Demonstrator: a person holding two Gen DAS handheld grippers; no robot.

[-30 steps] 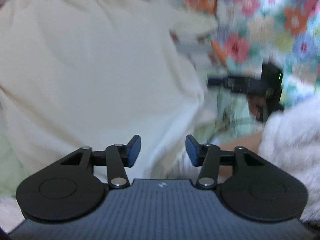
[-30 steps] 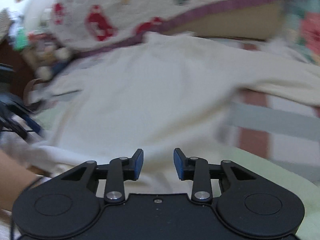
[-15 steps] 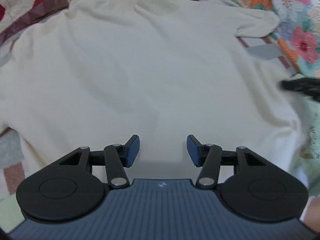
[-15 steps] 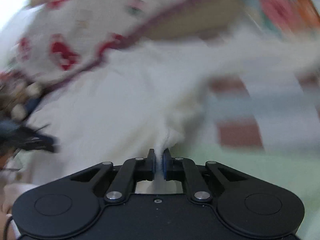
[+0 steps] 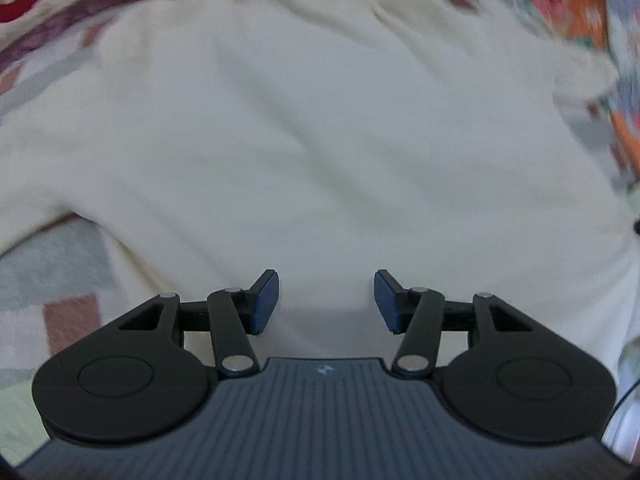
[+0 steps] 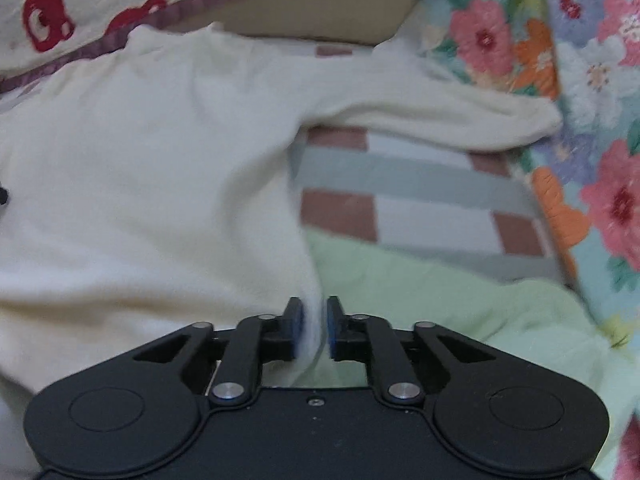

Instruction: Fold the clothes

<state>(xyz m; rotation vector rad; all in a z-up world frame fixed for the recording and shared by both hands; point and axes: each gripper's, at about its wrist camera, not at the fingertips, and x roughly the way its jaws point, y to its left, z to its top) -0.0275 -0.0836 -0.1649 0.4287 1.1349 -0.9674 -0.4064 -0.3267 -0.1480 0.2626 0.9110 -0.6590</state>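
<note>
A: Where is the garment?

B: The cream sweater (image 5: pixel 320 128) lies spread across the bed on a checked sheet (image 6: pixel 420 184) of brownish-red, grey and white squares. Its collar end points toward the far side, where a quilt with red bears (image 6: pixel 48 20) and a purple border lies along the top. One sleeve (image 6: pixel 460 116) stretches out to the right, its cuff reaching the floral blanket (image 6: pixel 592 80).

A: And the left gripper (image 5: pixel 326 300)?

B: Its jaws stand wide apart with nothing between them. It hovers over the near part of the sweater's body; I cannot tell whether the blue pads (image 5: pixel 266 300) touch the cloth.

A: The right gripper (image 6: pixel 316 328)?

B: Its jaws are drawn close together with a fold of the sweater's right side edge between them. The cloth runs from the pads up into the body of the garment. There is a narrow gap on the right pad's side, and the fabric there is blurred, so the pinch looks light.

A: What lies under that gripper?

B: A pale green blanket (image 6: pixel 440 292), just to the right of the sweater's edge and nearer than the checked sheet.
</note>
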